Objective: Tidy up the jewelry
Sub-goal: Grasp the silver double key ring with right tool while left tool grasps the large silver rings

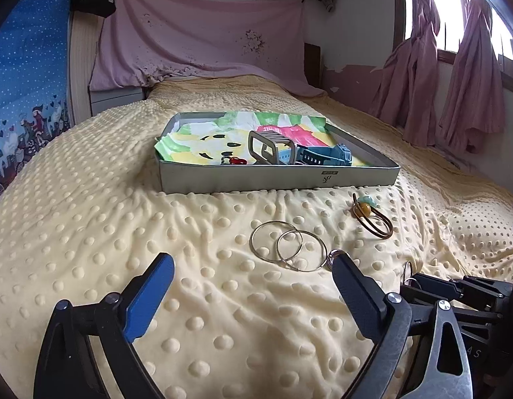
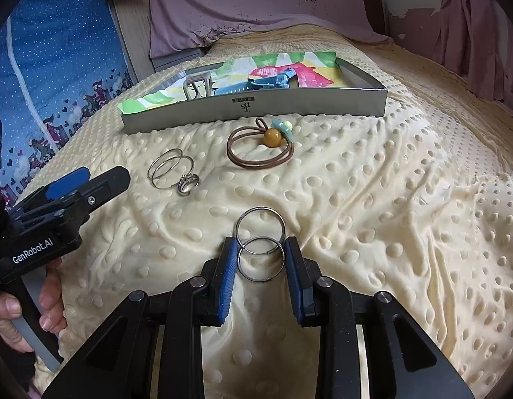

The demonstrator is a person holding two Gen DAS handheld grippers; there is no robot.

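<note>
My right gripper point(image 2: 261, 249) is shut on the nearer of two linked steel key rings point(image 2: 260, 229), its blue pads pressing the ring's two sides low over the yellow dotted blanket point(image 2: 372, 216). The left gripper point(image 1: 253, 262) is open wide just short of two thin silver hoops point(image 1: 288, 246). A small silver ring point(image 1: 334, 256) lies by its right fingertip. A brown hair tie with an amber bead point(image 1: 372, 216) rests near the grey tray point(image 1: 276, 176). In the right wrist view, the left gripper point(image 2: 107, 174) is at the left, next to the hoops point(image 2: 170, 168), the ring point(image 2: 187, 181) and the hair tie point(image 2: 259, 149).
The tray point(image 2: 256, 106) is lined with colourful paper and holds a blue-grey watch point(image 1: 323, 157) and a grey watch band point(image 1: 269, 148). A hand point(image 2: 10, 312) grips the left tool's handle. A pink sheet point(image 1: 206, 40) hangs behind the bed, and pink curtains point(image 1: 456, 83) are at the right.
</note>
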